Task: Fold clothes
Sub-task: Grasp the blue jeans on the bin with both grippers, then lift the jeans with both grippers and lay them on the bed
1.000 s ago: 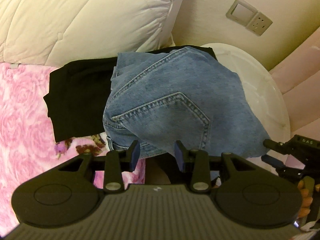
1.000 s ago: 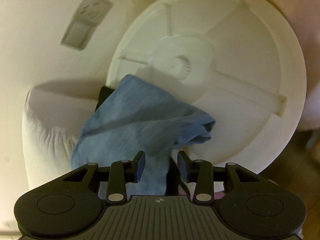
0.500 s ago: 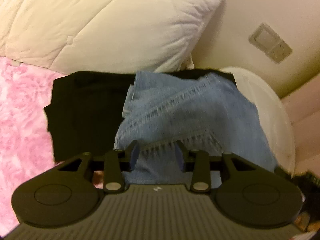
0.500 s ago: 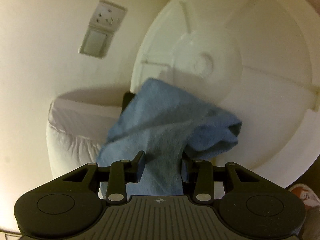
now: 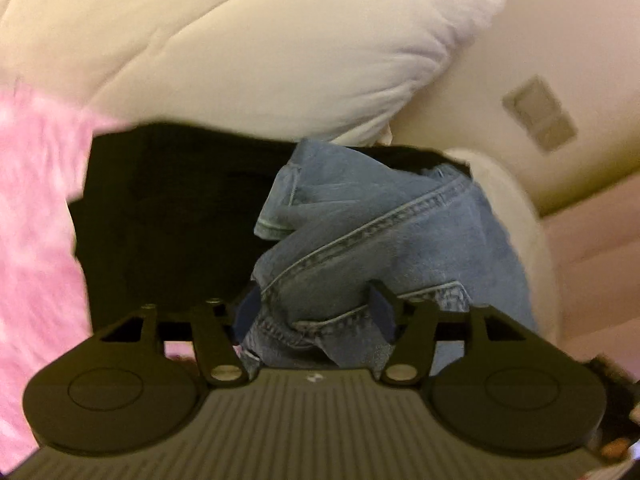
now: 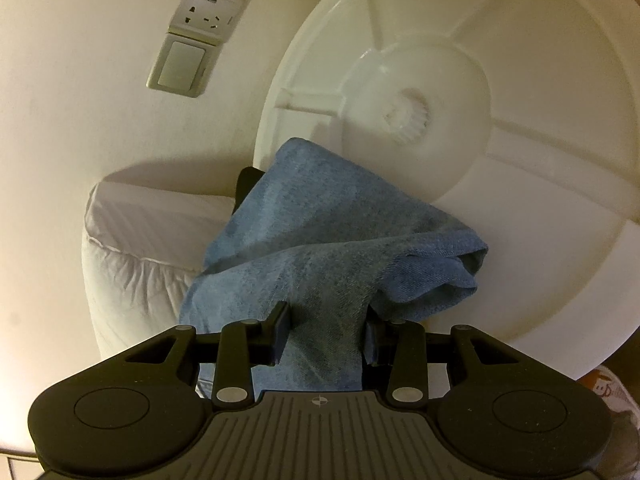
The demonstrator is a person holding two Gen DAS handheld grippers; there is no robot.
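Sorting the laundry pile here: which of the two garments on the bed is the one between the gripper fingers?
The blue denim jeans: stitched seams, bunched between both grippers. The black garment lies flat beside them, untouched.

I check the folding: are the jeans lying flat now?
No. The jeans are bunched, with rumpled folds, over the black garment.

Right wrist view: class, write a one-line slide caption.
Right gripper clamps a fold of blue denim jeans before a white round plastic lid and wall socket.
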